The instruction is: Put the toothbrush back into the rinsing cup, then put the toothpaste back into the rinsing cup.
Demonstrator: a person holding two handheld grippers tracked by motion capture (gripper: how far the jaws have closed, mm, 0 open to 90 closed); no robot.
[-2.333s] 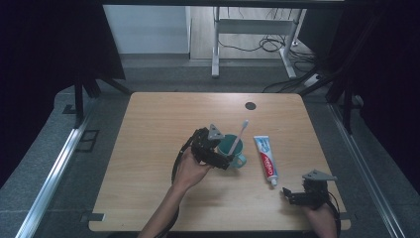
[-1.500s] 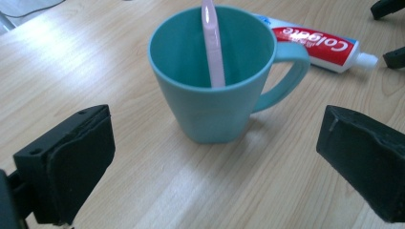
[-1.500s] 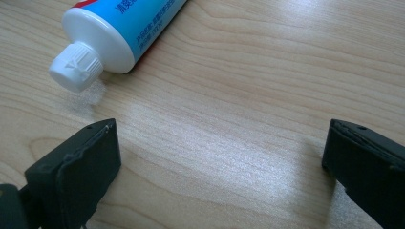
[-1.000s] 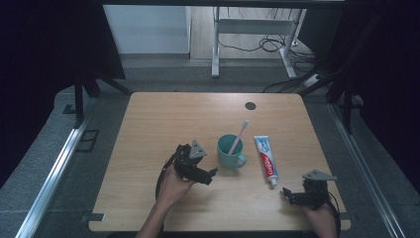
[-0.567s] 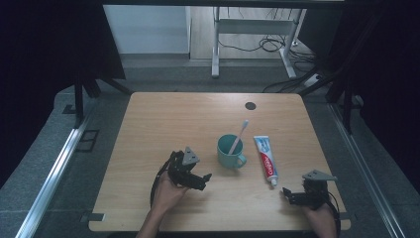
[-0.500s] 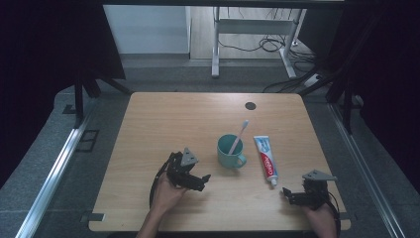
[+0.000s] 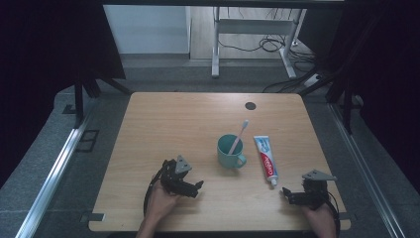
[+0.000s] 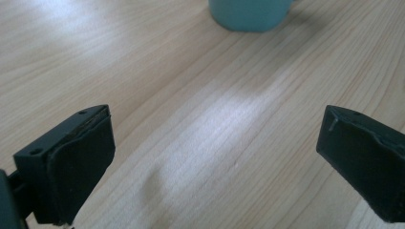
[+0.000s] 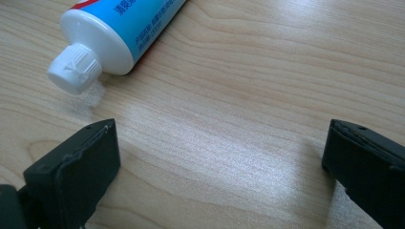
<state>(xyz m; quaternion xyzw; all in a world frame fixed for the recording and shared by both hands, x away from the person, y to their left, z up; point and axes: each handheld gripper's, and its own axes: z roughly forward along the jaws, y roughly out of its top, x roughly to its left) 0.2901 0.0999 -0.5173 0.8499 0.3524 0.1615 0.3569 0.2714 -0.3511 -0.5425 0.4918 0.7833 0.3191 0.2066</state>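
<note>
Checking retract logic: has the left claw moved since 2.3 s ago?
Yes. The left claw was at the mug then; it has pulled back toward the table's near edge, left of the mug, open and empty.

One teal mug stands on the wooden table, and one toothbrush leans inside it. One toothpaste tube lies beside the mug, with one white cap on its end. One round dark grommet hole sits near the table's far edge. Two handheld grippers rest near the near edge: the left gripper and the right gripper, each with two black jaws set wide apart.
</note>
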